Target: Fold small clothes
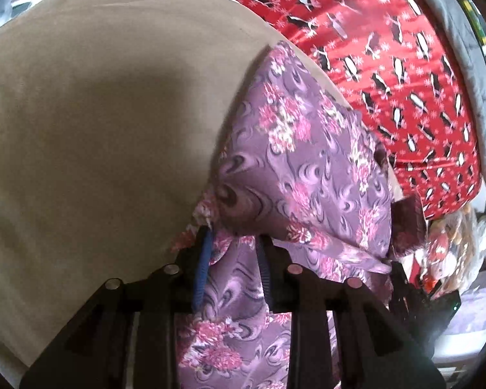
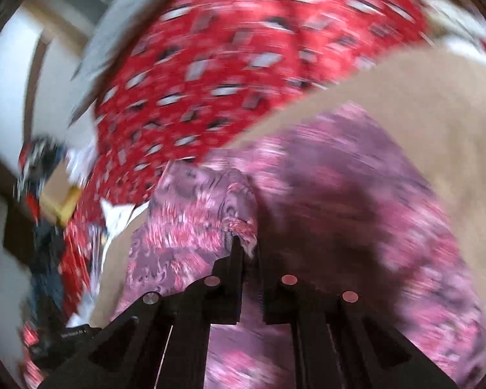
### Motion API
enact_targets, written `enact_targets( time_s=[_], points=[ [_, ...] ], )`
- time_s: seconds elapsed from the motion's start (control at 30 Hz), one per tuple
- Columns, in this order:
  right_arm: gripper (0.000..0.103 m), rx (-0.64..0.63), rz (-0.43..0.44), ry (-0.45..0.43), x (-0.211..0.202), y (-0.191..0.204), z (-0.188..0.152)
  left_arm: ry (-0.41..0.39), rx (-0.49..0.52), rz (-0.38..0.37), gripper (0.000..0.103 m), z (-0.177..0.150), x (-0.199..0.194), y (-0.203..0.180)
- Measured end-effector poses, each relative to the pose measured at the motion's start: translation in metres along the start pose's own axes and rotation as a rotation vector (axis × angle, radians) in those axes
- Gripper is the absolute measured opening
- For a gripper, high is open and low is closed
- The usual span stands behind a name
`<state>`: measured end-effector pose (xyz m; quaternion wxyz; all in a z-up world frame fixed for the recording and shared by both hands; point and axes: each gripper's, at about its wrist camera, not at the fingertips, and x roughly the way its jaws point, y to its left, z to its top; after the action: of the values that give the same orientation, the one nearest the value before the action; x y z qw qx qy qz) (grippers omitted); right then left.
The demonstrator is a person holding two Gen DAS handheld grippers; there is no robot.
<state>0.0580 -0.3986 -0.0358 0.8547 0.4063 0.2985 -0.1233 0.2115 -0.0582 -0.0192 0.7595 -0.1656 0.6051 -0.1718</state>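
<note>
Both claws on one garment: a purple cloth with pink flowers, lying on a tan sheet.

Left gripper: clenched on a bunched edge of the garment, cloth pinched between the blue-ribbed pads. The rest of the garment fans out ahead and to the right of the tips; more of it trails back under the claw.

Right gripper: jaws nearly together, a frilled hem caught at the tips. View heavily blurred; how deep the bite is cannot be told. Garment spreads ahead and to both sides of this claw.

Red penguin-print blanket lies beyond the garment, well ahead of both claws. Clutter at the far edge too smeared to name.

Judgement: step in hand is a two-point fold. To do it well, keep both pinches firm, hold the hem taut between the claws, carry both corners over together, lay edge onto edge, and avoid dragging the tan sheet up with it.
</note>
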Motion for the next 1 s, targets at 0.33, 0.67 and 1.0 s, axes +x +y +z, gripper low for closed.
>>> enact_targets(
  time_s=[0.33, 0.67, 1.0],
  points=[
    [0.066, 0.071, 0.007, -0.158, -0.035, -0.020, 0.007, 0.009, 0.110, 0.017, 0.030, -0.019, -0.007, -0.033],
    [0.006, 0.035, 0.070, -0.210, -0.042, -0.016, 0.038, -0.006, 0.125, 0.081, 0.035, -0.005, 0.000, -0.042],
    [0.015, 0.084, -0.063, -0.160, -0.066, -0.053, 0.015, 0.023, 0.269, 0.164, 0.043, -0.033, 0.002, -0.053]
  ],
)
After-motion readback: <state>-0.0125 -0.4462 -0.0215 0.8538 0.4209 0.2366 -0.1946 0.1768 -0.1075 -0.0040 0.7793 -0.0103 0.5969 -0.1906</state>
